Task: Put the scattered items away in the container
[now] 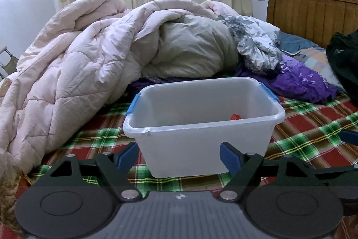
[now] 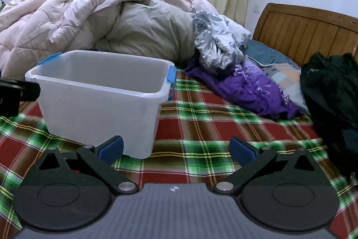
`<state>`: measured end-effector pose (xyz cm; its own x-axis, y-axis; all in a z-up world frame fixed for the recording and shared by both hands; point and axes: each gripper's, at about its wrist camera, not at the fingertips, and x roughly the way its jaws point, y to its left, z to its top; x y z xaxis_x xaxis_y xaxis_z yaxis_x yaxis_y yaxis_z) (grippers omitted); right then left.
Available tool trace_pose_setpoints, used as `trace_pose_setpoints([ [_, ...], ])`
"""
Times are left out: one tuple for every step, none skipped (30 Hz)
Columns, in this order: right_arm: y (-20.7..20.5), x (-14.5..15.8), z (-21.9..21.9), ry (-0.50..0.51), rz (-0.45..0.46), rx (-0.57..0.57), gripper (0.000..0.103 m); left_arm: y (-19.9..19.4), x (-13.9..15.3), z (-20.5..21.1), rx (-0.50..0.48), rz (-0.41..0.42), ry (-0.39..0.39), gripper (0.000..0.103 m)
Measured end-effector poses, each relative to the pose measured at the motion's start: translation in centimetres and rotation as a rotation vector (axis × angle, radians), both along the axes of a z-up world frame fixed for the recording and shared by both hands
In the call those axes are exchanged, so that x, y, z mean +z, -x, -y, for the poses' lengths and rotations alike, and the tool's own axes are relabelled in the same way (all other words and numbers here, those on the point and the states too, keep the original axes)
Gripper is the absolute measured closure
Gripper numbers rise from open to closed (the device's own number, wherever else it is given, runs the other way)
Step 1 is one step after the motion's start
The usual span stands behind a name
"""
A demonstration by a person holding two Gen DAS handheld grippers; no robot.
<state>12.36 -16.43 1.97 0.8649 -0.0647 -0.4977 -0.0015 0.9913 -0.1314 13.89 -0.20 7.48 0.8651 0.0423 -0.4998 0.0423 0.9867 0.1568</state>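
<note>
Both grippers hover low over the plaid bedspread [image 2: 201, 127], jaws spread wide and holding nothing, seemingly between picks. The translucent storage bin [image 1: 201, 127] sits open-topped just beyond the left gripper [image 1: 179, 153], an orange item [image 1: 235, 117] already inside. From the right gripper [image 2: 176, 149] it stands far-left, near.

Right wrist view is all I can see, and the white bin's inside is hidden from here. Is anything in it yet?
Observer: Yes. The left wrist view shows one orange-red item low inside the bin, right of centre, peeking over the near rim.
Operator: Is the left claw carrying anything?
Observer: No. The left claw is open and empty, facing the bin's near wall.
</note>
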Motion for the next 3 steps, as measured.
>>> trace_pose_setpoints([
  [0.02, 0.01, -0.03, 0.001, 0.001, -0.002, 0.0, 0.16, -0.03, 0.01, 0.0, 0.015, -0.008, 0.02],
  [0.07, -0.01, -0.03, 0.003, 0.002, -0.003, 0.0, 0.3, -0.04, 0.03, -0.001, 0.027, -0.015, 0.02],
  [0.13, -0.02, -0.01, 0.003, 0.003, -0.004, 0.0, 0.35, -0.06, 0.06, -0.004, 0.029, -0.017, 0.02],
])
